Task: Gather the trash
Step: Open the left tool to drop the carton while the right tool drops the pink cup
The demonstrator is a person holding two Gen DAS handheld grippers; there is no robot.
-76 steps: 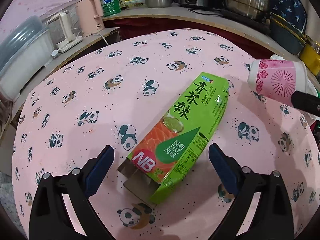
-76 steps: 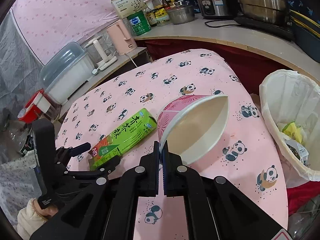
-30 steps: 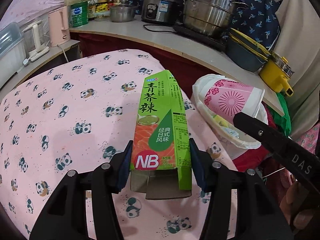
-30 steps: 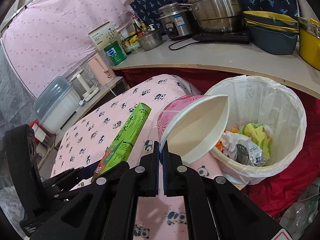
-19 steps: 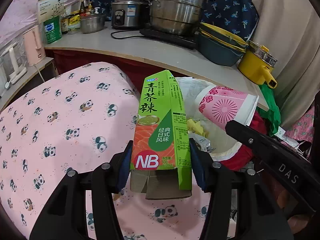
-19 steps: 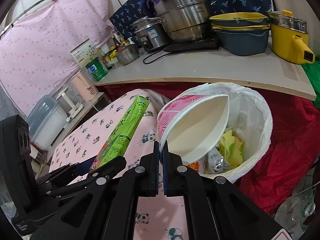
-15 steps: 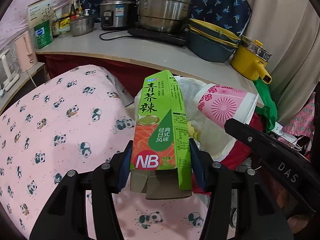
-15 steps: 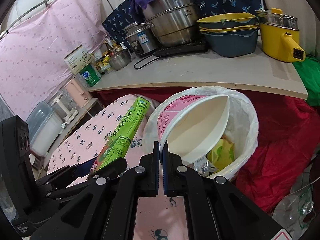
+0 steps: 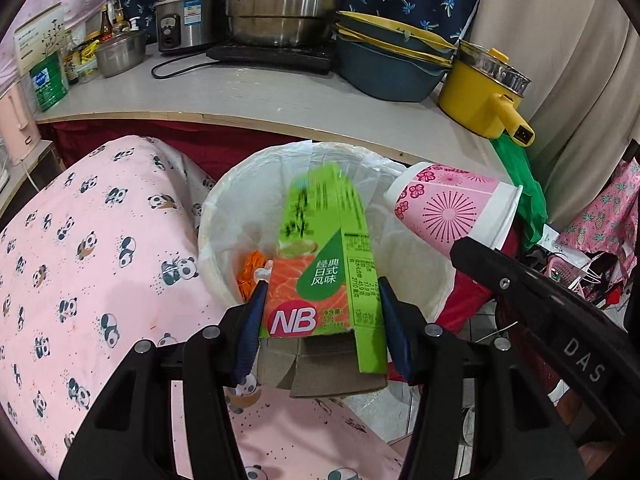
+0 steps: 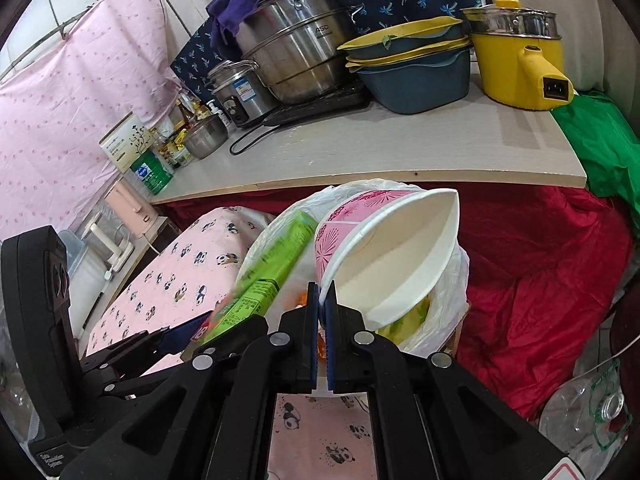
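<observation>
Carton (image 9: 320,280) between left tongs (image 9: 322,320) over bin (image 9: 224,200).

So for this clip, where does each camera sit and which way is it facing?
Left wrist: on the left hand-held gripper, angled down over the lined trash bin; its black fingers bracket the green box, and the right tool's arm crosses the right edge.
Right wrist: on the right hand-held gripper, tilted down toward bin and counter; its shut fingers pinch the pink paper cup by its rim, the left tool showing lower left.
Shared: bin, box, cup, counter, panda tablecloth.
</observation>
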